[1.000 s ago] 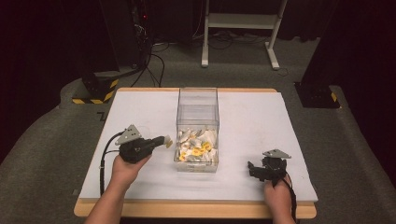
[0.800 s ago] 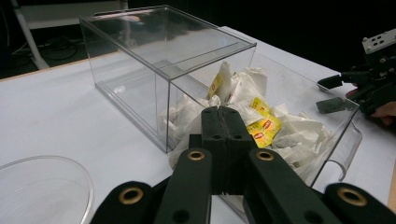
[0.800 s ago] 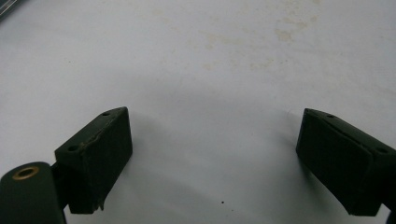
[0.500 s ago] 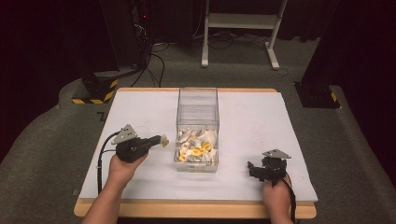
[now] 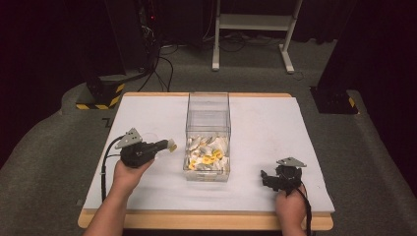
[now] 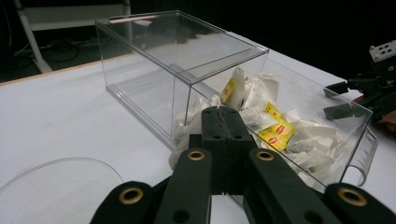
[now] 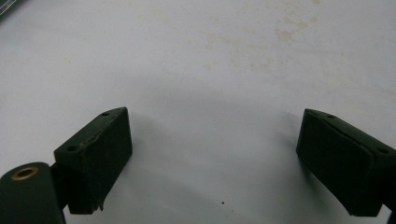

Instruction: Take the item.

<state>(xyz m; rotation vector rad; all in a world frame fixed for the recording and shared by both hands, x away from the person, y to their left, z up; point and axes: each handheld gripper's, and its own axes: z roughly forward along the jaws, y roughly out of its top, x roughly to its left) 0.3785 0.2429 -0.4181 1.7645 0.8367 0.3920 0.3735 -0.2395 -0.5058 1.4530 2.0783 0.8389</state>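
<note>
Tea bag (image 5: 172,145) stays pinched in my left gripper (image 5: 168,145) beside the clear box (image 5: 208,105), probably carried out, while my right gripper (image 7: 212,158) rests spread open.

Two black handheld grippers are seen, the left gripper (image 5: 170,145) and the right gripper (image 5: 264,177), each topped by a grey three-cornered plate and trailed by a black cable. Brass-coloured rivets are set in the black linkages, and small screw holes in the rectangular pads (image 7: 99,154). Both forearms are unsleeved.
</note>
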